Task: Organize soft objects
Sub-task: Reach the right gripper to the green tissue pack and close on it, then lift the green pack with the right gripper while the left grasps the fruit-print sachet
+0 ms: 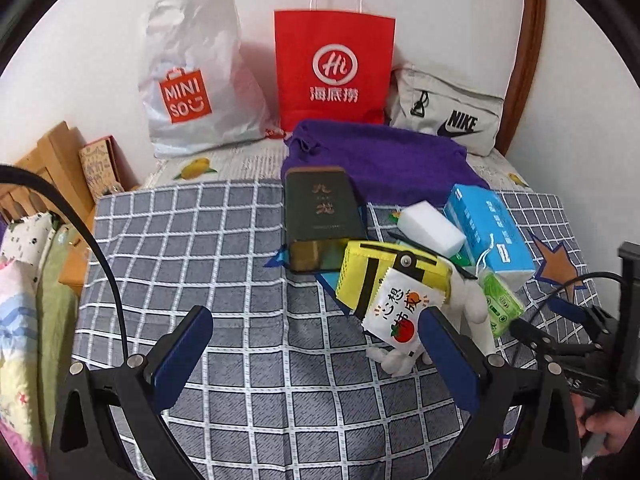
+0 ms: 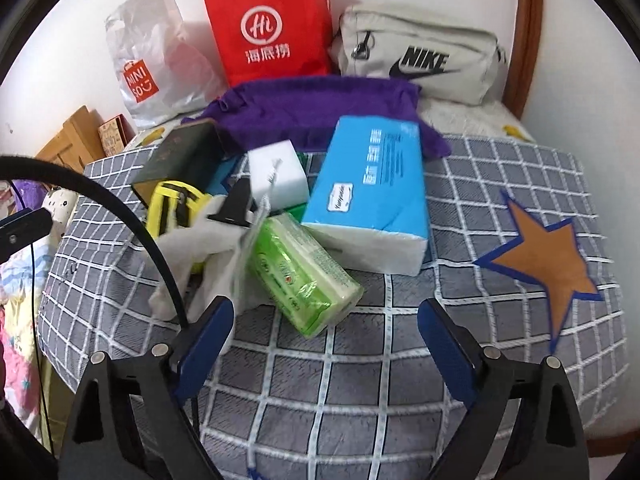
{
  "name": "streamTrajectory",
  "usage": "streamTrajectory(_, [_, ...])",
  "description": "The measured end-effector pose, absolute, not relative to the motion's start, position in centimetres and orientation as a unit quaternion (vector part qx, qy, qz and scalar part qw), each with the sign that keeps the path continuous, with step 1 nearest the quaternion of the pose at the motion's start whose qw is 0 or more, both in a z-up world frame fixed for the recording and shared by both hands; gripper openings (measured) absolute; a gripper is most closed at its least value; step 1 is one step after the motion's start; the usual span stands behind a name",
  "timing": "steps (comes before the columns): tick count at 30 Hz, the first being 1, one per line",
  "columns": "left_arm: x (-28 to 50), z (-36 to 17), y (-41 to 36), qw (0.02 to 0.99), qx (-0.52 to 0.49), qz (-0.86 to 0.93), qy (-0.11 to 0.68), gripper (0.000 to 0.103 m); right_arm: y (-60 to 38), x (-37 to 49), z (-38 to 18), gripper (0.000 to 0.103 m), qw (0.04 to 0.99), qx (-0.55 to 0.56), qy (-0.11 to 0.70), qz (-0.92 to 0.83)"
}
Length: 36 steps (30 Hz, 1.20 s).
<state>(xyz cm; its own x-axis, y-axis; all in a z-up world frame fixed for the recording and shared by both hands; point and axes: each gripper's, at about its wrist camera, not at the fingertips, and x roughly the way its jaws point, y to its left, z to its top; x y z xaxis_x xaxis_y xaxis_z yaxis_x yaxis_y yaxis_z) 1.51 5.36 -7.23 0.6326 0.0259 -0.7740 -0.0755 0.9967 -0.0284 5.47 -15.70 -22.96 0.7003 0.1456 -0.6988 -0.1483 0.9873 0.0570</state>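
Note:
A pile of objects lies on the grey checked cloth [image 1: 224, 248]: a dark green box [image 1: 320, 216], a yellow pouch [image 1: 384, 276], a white wet-wipe packet [image 1: 402, 312], a white plush toy [image 1: 476, 312], a white sponge block [image 1: 432, 228], a green tissue pack [image 2: 300, 272], a blue tissue pack [image 2: 372, 196] and a purple cloth [image 2: 312, 112]. My left gripper [image 1: 316, 320] is open, its right finger beside the wipe packet. My right gripper [image 2: 326, 318] is open just in front of the green tissue pack, which also shows in the left wrist view [image 1: 502, 304].
At the back stand a white Miniso bag [image 1: 196, 76], a red paper bag [image 1: 334, 68] and a grey Nike pouch [image 1: 448, 112] against the wall. A wooden frame [image 1: 52, 168] and bedding [image 1: 24, 320] lie to the left. An orange star patch [image 2: 548, 252] marks the cloth.

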Motion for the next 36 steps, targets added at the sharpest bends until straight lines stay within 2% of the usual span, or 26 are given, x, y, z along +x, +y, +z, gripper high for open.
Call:
streamTrajectory(9, [3.4,-10.0,5.2,0.89,-0.03,0.008,0.455,0.103,-15.8,9.6,-26.2,0.092,0.912,0.003,0.391,0.123])
streamTrajectory(11, [3.8,-10.5,5.2,0.888,-0.029,0.001,0.46,0.103,-15.7,10.1,-26.6,0.085,0.911,0.007,0.385,0.146])
streamTrajectory(13, [4.1,-11.0,5.2,0.886,-0.031,-0.006,0.463,0.103,-15.7,10.6,-27.0,0.062,0.91,0.014,0.38,0.166])
streamTrajectory(15, [4.5,-11.6,5.2,0.882,-0.034,-0.013,0.469,0.103,-15.7,10.8,-27.2,0.049,0.908,0.022,0.375,0.184])
streamTrajectory(17, [4.9,-12.1,5.1,0.879,-0.038,-0.022,0.474,0.103,-15.8,10.4,-26.9,0.039,0.91,0.032,0.363,0.196])
streamTrajectory(18, [5.0,-12.4,5.0,0.878,-0.041,-0.031,0.476,0.103,-15.9,10.2,-26.8,0.031,0.911,0.034,0.359,0.201])
streamTrajectory(20, [5.1,-12.8,4.7,0.876,-0.05,-0.051,0.477,0.103,-16.1,9.7,-26.6,0.029,0.909,0.038,0.355,0.215])
streamTrajectory(22, [5.1,-13.1,4.0,0.877,-0.053,-0.075,0.471,0.103,-16.2,9.2,-26.5,0.022,0.909,0.034,0.356,0.215])
streamTrajectory(33, [6.7,-15.5,-0.1,0.877,0.031,-0.103,0.468,0.101,-18.1,7.0,-25.9,0.021,0.912,0.032,0.358,0.197])
streamTrajectory(34, [6.8,-15.6,-0.1,0.879,0.035,-0.104,0.465,0.099,-18.2,6.9,-25.8,0.021,0.913,0.031,0.357,0.196])
streamTrajectory(36, [7.0,-15.8,0.2,0.876,0.037,-0.11,0.469,0.077,-18.3,6.9,-25.8,0.021,0.912,0.032,0.358,0.196])
